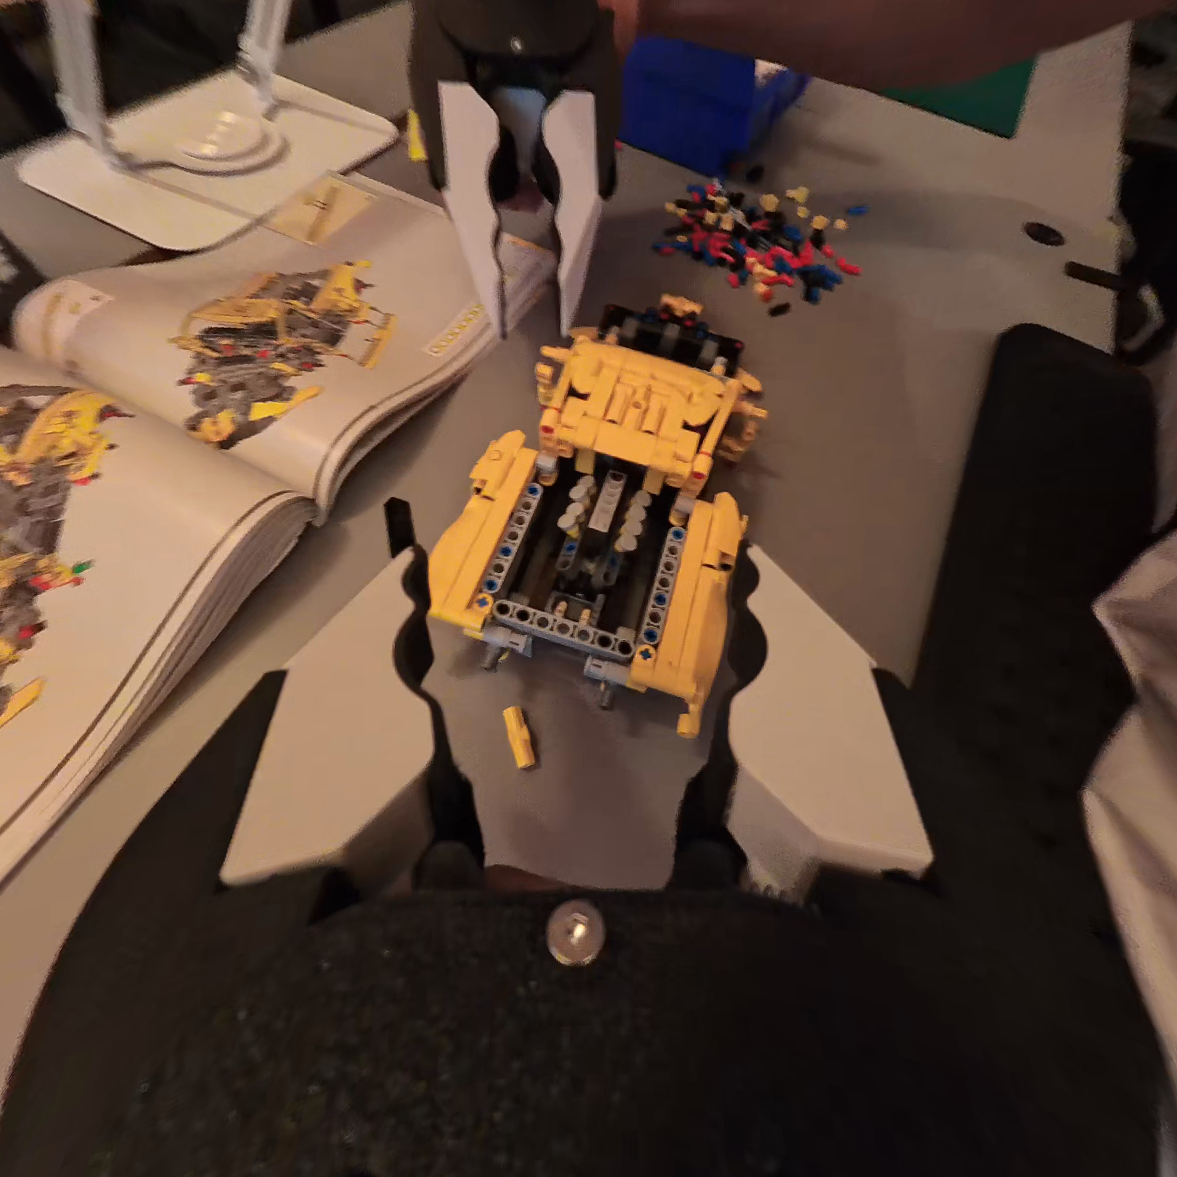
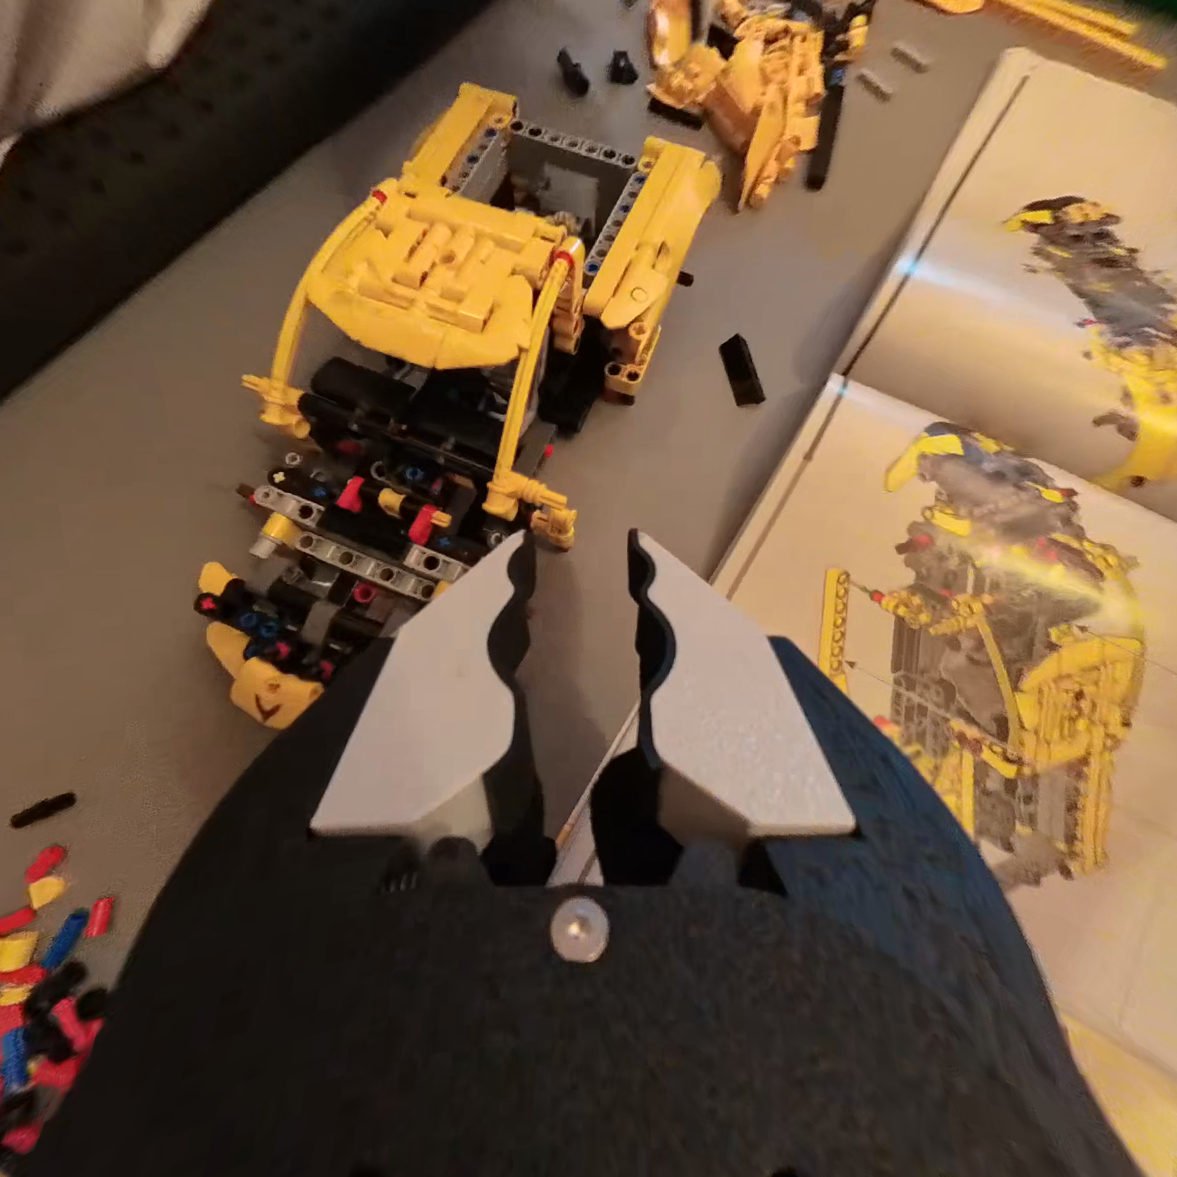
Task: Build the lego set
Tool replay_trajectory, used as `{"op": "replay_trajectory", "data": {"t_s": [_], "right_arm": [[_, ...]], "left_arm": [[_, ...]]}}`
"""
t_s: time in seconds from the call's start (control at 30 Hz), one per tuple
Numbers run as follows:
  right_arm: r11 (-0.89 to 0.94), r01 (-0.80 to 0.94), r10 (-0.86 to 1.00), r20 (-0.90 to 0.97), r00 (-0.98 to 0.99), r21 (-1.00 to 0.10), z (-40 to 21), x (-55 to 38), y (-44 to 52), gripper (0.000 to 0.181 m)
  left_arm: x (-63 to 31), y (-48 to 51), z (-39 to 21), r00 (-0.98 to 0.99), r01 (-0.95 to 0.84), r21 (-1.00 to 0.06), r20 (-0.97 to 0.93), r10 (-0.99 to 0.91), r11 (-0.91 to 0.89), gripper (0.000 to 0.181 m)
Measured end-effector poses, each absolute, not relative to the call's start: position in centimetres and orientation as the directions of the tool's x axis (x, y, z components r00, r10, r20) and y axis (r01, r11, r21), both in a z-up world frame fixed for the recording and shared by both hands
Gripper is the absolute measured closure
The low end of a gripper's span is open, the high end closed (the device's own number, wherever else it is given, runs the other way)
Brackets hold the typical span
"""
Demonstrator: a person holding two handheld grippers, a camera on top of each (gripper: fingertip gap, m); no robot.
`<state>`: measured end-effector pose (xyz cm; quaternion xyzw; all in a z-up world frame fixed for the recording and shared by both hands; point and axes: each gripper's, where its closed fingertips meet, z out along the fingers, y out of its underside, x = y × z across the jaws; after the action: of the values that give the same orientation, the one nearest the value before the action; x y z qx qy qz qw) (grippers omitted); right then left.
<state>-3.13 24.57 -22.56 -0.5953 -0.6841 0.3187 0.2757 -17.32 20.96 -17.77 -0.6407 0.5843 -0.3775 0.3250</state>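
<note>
The left gripper (image 1: pixel 576 560) had its fingers spread wide, empty, and a small yellow connector (image 1: pixel 520 737) lay on the grey table (image 1: pixel 860 407) between them. Just beyond, the yellow lego vehicle (image 1: pixel 611 509) sat between the fingertips. Farther off, the right gripper (image 1: pixel 532 328) hung over the vehicle's far end, fingers slightly apart, gripping nothing. An open instruction book (image 1: pixel 255 407) lay left of the fingers, loose pieces (image 1: pixel 758 245) far right.

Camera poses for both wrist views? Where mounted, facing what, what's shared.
Left wrist view: on the left hand-held gripper, looking forward and down at the yellow model's open grey-framed end; its own fingers open; the right hand-held gripper opposite.
Right wrist view: on the right hand-held gripper, facing the model's black mechanical end; own fingers apart, empty.
Shared: yellow model, open instruction book, loose-parts pile, grey table.
</note>
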Motion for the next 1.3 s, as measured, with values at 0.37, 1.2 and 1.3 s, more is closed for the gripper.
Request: {"op": "replay_trajectory", "data": {"t_s": [0.37,1.2,1.3], "right_arm": [[0.148,0.700,0.968,-0.043,-0.247,-0.699,-25.0,-2.5,23.9,0.160],[0.177,0.702,0.949,-0.069,-0.307,-0.690,-24.6,-2.9,24.0,0.162],[0.113,0.738,0.990,0.011,-0.142,-0.666,-23.0,-2.1,25.0,0.161]], "left_arm": [[-17.5,21.2,-21.1,0.017,-0.568,-0.821,0.071,-0.997,-0.069,0.083],[-17.2,22.3,-21.6,-0.036,-0.578,-0.816,0.032,-0.999,-0.005,0.084],[-17.1,22.1,-21.6,-0.036,-0.572,-0.820,0.036,-0.999,-0.009,0.084]]}}
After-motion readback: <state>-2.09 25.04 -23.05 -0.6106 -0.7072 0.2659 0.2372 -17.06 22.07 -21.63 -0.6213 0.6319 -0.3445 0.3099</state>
